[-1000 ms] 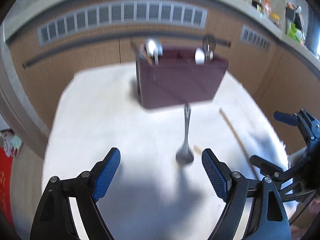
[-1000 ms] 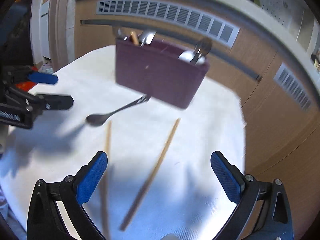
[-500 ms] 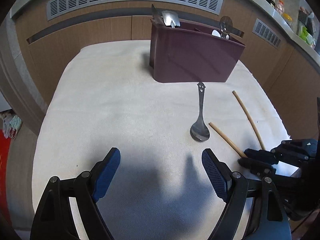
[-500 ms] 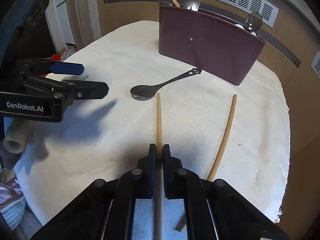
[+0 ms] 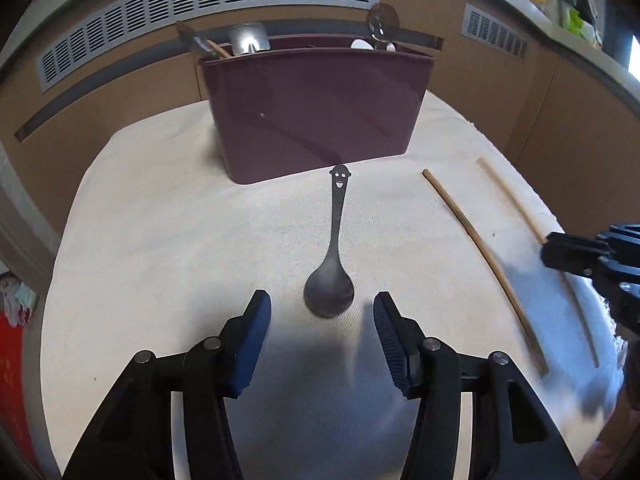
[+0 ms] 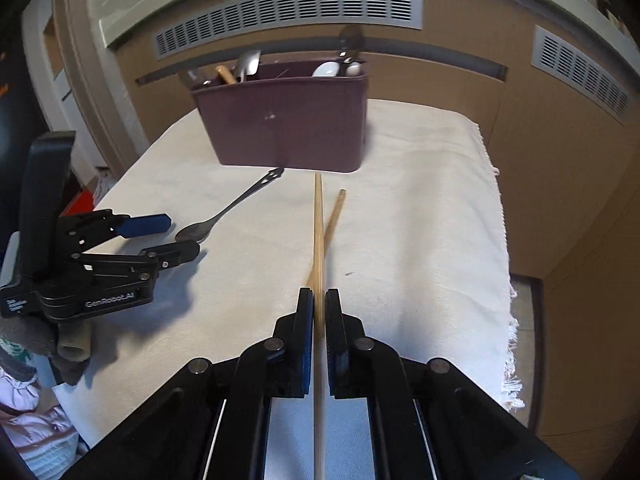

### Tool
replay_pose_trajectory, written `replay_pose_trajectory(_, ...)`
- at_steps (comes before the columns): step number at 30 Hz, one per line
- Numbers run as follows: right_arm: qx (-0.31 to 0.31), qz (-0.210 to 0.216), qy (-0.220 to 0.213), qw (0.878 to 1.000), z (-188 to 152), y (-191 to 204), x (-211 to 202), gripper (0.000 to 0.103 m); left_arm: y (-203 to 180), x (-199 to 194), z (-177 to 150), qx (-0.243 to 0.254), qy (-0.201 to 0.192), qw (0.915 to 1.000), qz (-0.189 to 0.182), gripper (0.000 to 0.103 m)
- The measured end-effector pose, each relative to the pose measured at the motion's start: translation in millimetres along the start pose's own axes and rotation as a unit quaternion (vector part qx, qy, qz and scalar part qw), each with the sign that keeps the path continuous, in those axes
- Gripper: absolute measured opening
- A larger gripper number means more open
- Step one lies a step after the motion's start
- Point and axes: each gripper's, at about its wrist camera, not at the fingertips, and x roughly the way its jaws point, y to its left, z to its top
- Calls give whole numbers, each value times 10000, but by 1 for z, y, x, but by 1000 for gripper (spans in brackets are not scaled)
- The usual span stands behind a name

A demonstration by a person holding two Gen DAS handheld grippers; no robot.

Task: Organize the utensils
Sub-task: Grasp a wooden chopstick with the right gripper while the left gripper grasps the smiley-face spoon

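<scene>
A maroon utensil holder [image 5: 316,108] stands at the back of the cloth-covered table, with spoons and a chopstick in it; it also shows in the right wrist view [image 6: 288,120]. A dark metal spoon [image 5: 334,256] with a smiley handle lies in front of it. My left gripper [image 5: 322,314] is open, its fingers either side of the spoon's bowl. My right gripper [image 6: 316,304] is shut on a wooden chopstick [image 6: 319,232], pointing toward the holder. A second chopstick [image 6: 334,216] lies on the cloth beside it.
The white cloth [image 6: 420,220] covers the table; its fringed right edge drops off near wooden cabinets [image 6: 560,140] with vent grilles. In the left wrist view both chopsticks [image 5: 480,248] lie to the right of the spoon.
My left gripper has moved forward to the spoon's bowl. My right gripper, shut on the chopstick, has lifted and turned it toward the holder.
</scene>
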Motion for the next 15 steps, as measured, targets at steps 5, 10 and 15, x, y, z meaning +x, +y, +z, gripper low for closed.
replay_pose_trajectory(5,213,125,-37,9997,-6,-7,5,5,-8,15,7,56,130,9997,196,48)
replay_pose_trajectory(10,353,196,-99,9991,-8,-11,3,5,-5,10,10,-141,27,9997,214,29)
replay_pose_trajectory(15,359,151,-299,9988,-5,-10,-10,5,-2,-40,10,-224,-520,9983,145,29)
